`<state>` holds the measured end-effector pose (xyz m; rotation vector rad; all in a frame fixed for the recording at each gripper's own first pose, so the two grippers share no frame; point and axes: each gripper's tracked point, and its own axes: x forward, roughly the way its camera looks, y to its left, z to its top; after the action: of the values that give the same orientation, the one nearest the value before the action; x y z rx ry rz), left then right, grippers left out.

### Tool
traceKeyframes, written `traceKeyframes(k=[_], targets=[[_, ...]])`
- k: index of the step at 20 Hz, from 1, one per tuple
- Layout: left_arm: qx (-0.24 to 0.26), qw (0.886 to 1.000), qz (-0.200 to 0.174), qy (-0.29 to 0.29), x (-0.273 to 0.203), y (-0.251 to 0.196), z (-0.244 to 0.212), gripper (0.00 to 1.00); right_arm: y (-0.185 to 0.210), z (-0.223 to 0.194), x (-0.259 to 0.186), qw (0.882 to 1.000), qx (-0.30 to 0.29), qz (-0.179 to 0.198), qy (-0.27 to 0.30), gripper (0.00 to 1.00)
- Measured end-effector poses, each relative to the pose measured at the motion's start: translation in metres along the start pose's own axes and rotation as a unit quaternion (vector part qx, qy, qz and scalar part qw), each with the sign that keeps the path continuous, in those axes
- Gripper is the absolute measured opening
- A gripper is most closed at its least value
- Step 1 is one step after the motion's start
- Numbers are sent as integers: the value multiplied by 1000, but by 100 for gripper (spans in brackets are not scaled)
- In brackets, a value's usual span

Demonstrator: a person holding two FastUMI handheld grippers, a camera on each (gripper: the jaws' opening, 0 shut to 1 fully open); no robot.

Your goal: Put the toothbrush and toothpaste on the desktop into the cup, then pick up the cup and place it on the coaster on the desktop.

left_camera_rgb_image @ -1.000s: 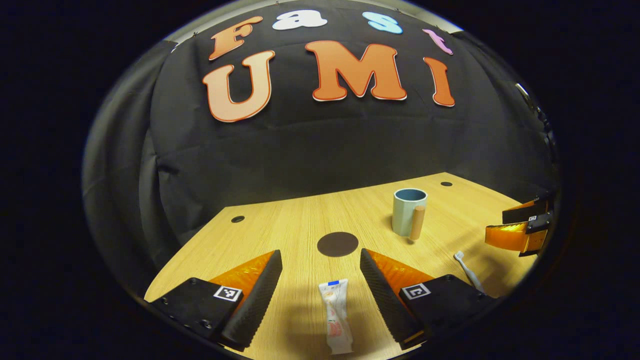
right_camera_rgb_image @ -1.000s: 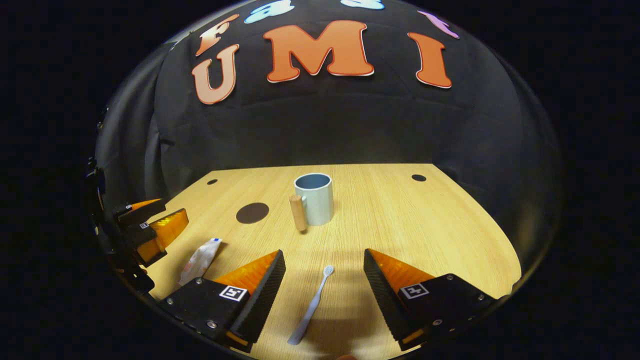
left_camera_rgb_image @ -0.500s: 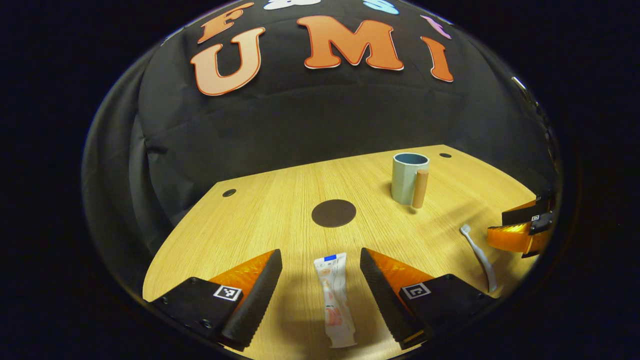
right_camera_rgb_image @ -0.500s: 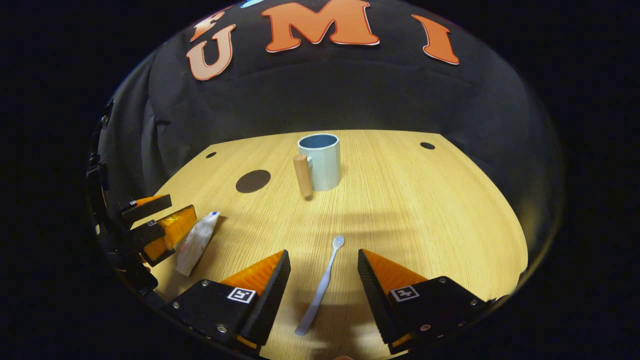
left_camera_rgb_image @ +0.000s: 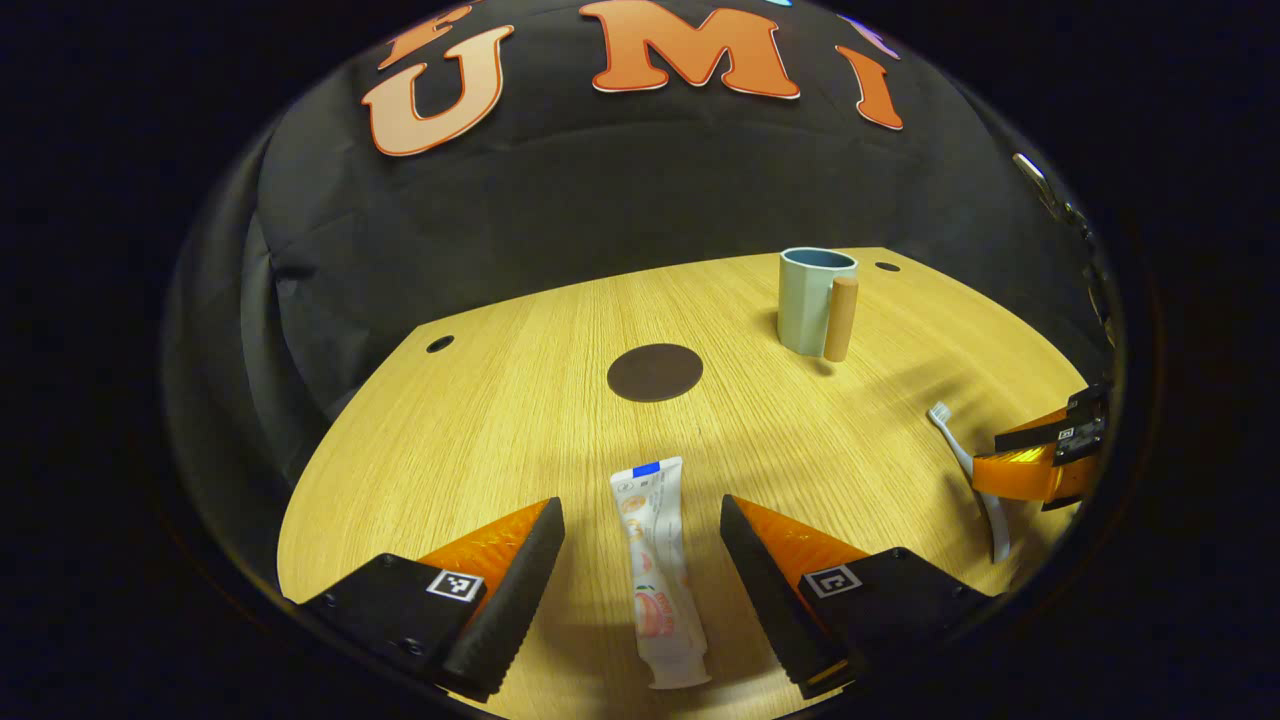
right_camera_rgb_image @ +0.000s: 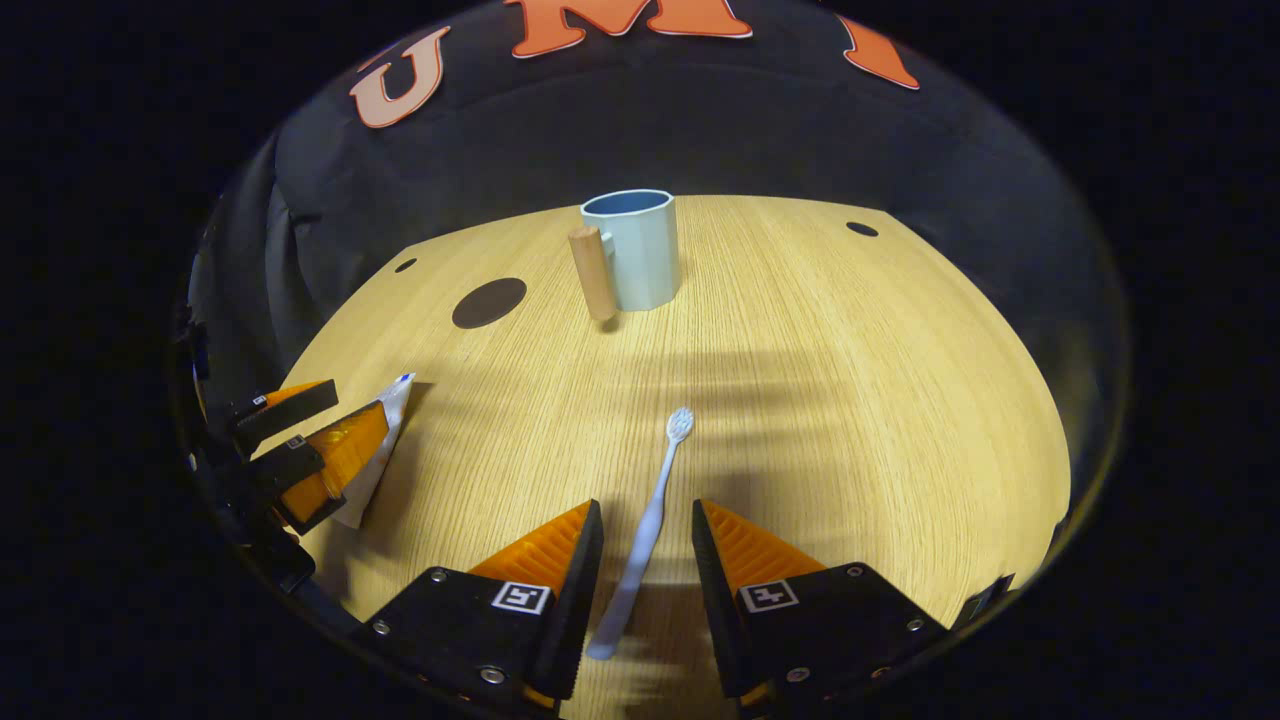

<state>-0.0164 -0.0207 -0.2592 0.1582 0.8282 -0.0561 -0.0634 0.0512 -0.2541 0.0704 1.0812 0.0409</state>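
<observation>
- Left gripper (left_camera_rgb_image: pixel 640 540) is wide open, fingers either side of the toothpaste (left_camera_rgb_image: pixel 655 570), which lies flat on the desk (left_camera_rgb_image: pixel 480 440).
- Coaster (left_camera_rgb_image: pixel 655 372) sits bare beyond the toothpaste.
- Cup (left_camera_rgb_image: pixel 808 300) stands upright right of it.
- Right gripper (right_camera_rgb_image: pixel 647 545) is narrowly open around the toothbrush (right_camera_rgb_image: pixel 645 535), not touching it.

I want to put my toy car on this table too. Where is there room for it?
The widest bare wood lies right of the cup and the toothbrush, out to the table edge. A smaller patch sits left of the coaster. It is crowded near the toothpaste, where the left gripper straddles it, and around the right gripper.
</observation>
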Motion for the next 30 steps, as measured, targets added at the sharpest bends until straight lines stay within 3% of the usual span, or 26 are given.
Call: traceKeyframes(k=[2, 7, 11, 14, 15, 20, 22, 30], targets=[[-10, 1000, -3, 14, 3, 0, -7, 100, -2, -6, 6, 1000, 4, -5, 15, 45], [-35, 998, -27, 44, 10, -5, -26, 96, -3, -6, 10, 999, 15, -13, 28, 36], [-55, 995, -57, 53, 17, -14, -26, 78, -1, -5, 11, 999, 8, -16, 28, 17], [-69, 994, -51, 66, 14, -6, -24, 43, 3, -4, 12, 1000, 6, -7, 28, 10], [-78, 993, -52, 67, 17, -6, -22, 43, 4, -3, 12, 1000, 7, -4, 27, 8], [-103, 991, -60, 53, 20, -3, -16, 22, 7, 5, 10, 1000, 7, 10, 11, 6], [-102, 992, -61, 50, 18, -2, -14, 18, 7, 12, 10, 1000, 7, 14, -1, 6], [-105, 993, -53, -9, -9, 12, 17, 18, 4, 50, -4, 997, -4, 21, -71, 5]])
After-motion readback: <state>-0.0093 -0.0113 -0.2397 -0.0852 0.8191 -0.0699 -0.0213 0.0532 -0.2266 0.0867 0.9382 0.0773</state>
